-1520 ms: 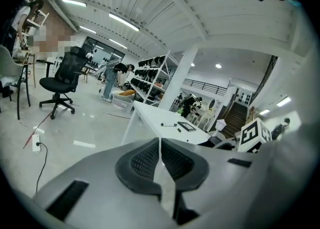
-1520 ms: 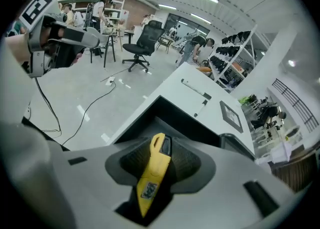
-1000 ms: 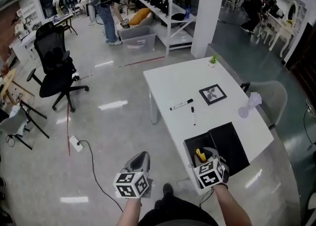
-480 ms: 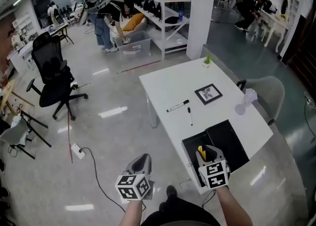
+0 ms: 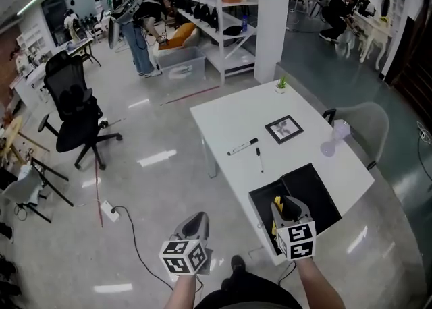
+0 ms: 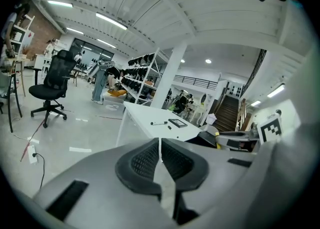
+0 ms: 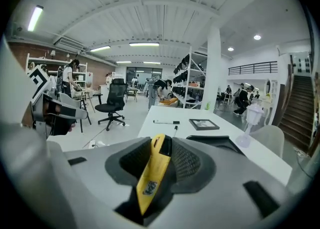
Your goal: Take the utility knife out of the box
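Observation:
A yellow utility knife (image 7: 152, 170) stands tilted between the pads of my right gripper (image 7: 161, 160), which is shut on it. In the head view the right gripper (image 5: 287, 208) hangs just above the open black box (image 5: 263, 201) at the near end of the white table (image 5: 229, 119), with the knife's yellow tip (image 5: 277, 204) showing at its left pad. The box's lid (image 5: 312, 191) lies flat to the right. My left gripper (image 5: 194, 222) is over the floor left of the table, its jaws (image 6: 160, 159) shut with nothing in them.
Two markers (image 5: 243, 145) (image 5: 260, 159), a framed picture (image 5: 283, 127), a small plant (image 5: 281, 85) and a translucent glass (image 5: 335, 140) are on the table. A grey chair (image 5: 368, 129) stands at its right, an office chair (image 5: 71, 108) and a floor cable (image 5: 111, 213) at left.
My right gripper has risen out of the box with the yellow knife and rolled a little. The left gripper has stayed in place.

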A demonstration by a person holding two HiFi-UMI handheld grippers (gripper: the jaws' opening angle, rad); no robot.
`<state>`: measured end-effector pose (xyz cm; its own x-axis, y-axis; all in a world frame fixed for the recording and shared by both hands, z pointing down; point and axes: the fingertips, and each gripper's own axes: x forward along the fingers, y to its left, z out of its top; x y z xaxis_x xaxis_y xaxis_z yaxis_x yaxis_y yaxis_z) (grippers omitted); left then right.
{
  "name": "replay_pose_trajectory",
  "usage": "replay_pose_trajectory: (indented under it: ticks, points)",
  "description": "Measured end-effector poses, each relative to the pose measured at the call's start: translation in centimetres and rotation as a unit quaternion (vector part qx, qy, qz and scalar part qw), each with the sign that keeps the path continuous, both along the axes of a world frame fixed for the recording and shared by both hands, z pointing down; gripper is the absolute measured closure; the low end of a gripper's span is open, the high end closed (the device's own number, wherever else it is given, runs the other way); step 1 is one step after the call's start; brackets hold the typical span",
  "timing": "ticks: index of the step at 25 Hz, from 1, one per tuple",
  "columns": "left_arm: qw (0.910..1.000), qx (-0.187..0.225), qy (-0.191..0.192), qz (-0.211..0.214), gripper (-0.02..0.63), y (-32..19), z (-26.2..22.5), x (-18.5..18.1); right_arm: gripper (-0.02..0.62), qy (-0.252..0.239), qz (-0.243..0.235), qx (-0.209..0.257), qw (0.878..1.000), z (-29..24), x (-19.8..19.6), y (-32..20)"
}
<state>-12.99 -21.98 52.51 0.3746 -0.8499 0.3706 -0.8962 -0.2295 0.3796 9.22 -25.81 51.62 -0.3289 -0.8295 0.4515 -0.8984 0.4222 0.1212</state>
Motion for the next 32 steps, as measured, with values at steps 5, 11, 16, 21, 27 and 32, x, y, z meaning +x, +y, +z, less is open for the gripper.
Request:
replay_pose_trajectory:
  ticks: [5,11,16,21,27,32]
  points:
    - [1.0,0.0,-0.004,0.0,0.586,0.0,-0.1,-0.1,0.46,-0.01,0.004,0.022,1.0,-1.3,-0.2,-0.3]
    - [1.0,-0.001,-0.007,0.002,0.586,-0.2,0.1,-0.2,0.462,-0.029,0.011,0.045,0.999,-2.6,-0.5,-0.8]
    - [1.0,0.0,-0.007,0.005,0.586,-0.1,-0.1,-0.4,0.463,-0.043,0.015,0.07,0.997,-4.1,-0.9,-0.9]
    - [1.0,0.0,-0.004,0.002,0.586,-0.2,0.0,-0.5,0.463,-0.057,0.017,0.104,0.993,-6.0,-1.0,-1.2]
    - [1.0,0.002,-0.001,-0.001,0.586,-0.1,-0.4,-1.2,0.463,-0.065,0.014,0.134,0.989,-9.0,-1.9,-1.5]
    - [1.0,0.004,-0.001,-0.003,0.586,-0.1,-0.5,-1.5,0.463,-0.077,0.015,0.156,0.985,-11.2,-2.1,-1.8]
